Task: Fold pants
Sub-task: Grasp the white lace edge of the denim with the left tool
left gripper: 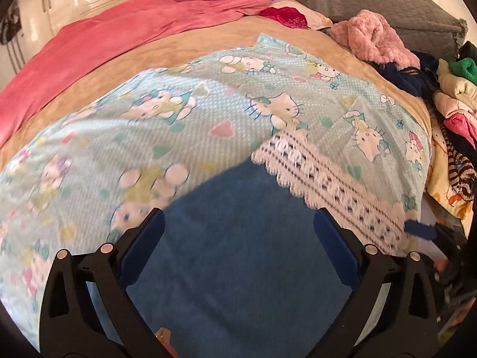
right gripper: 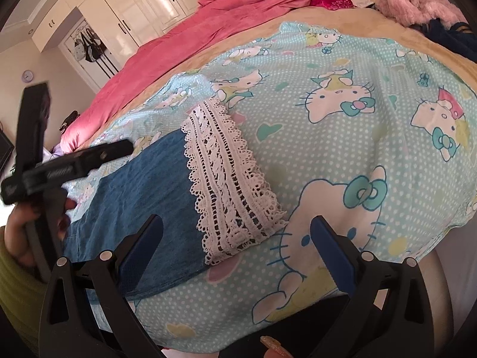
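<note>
In the left wrist view the left tongs point(left gripper: 238, 223) stand wide open with nothing between their blue pads point(left gripper: 143, 244). The pants point(left gripper: 235, 238), blue denim, lie flat on the sheet point(left gripper: 179, 125) right under the tongs and fill the gap between the two fingers. Their white lace cuff point(left gripper: 322, 179) runs slantwise just past the right-hand finger, away from the camera. The sheet, pale blue with cartoon cats, spreads out beyond the pants. Farther off from the pants lies a tan blanket point(left gripper: 149, 62), then a pink quilt point(left gripper: 134, 21). A heap of clothes point(left gripper: 450, 113) sits well to the right of the pants, and a fluffy pink garment point(left gripper: 372, 41) lies beyond the lace cuff at the far side of the bed.

In the right wrist view the right tongs point(right gripper: 237, 223) also stand wide open and hold nothing. The pants point(right gripper: 143, 197) lie on the sheet point(right gripper: 357, 125) ahead and to the left; the left-hand finger overlaps the denim, while the lace cuff point(right gripper: 226, 179) reaches into the gap between the fingers. The right-hand finger stands over bare sheet, apart from the pants. Left of the pants a hand point(right gripper: 26, 226) holds the other tongs point(right gripper: 68, 164), blurred, above the denim's far end. White wardrobes point(right gripper: 134, 9) stand beyond the pink quilt point(right gripper: 184, 38).
</note>
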